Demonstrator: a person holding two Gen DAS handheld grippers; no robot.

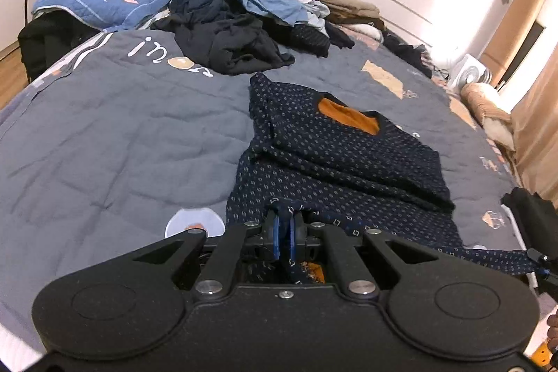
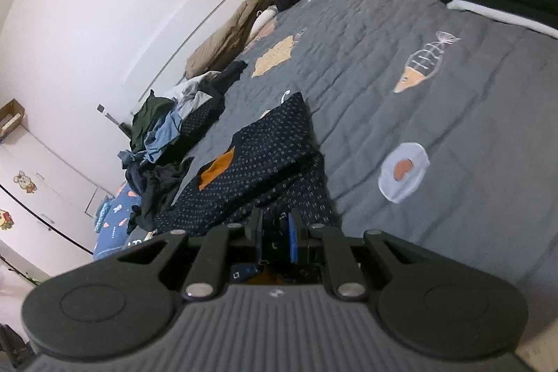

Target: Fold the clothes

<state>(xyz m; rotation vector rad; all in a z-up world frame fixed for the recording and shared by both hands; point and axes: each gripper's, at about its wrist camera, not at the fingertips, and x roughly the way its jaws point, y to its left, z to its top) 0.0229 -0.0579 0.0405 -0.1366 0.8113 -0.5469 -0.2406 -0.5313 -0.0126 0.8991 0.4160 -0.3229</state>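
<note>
Two grippers pinch the near hem of a dotted navy sweater (image 1: 334,156) lying half-folded on a grey quilt (image 1: 122,135): left gripper (image 1: 284,234) and right gripper (image 2: 275,237) both clamp fabric. Unfolded clothes (image 1: 240,13) are heaped at the far side.

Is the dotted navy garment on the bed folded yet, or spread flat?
Partly folded: the dotted navy garment has its sides doubled inward over the body, orange lining showing at the neck, and its near hem lifted.

Both wrist views low over bed (image 1: 104,135), sharing patterned garment (image 1: 331,156)
</note>
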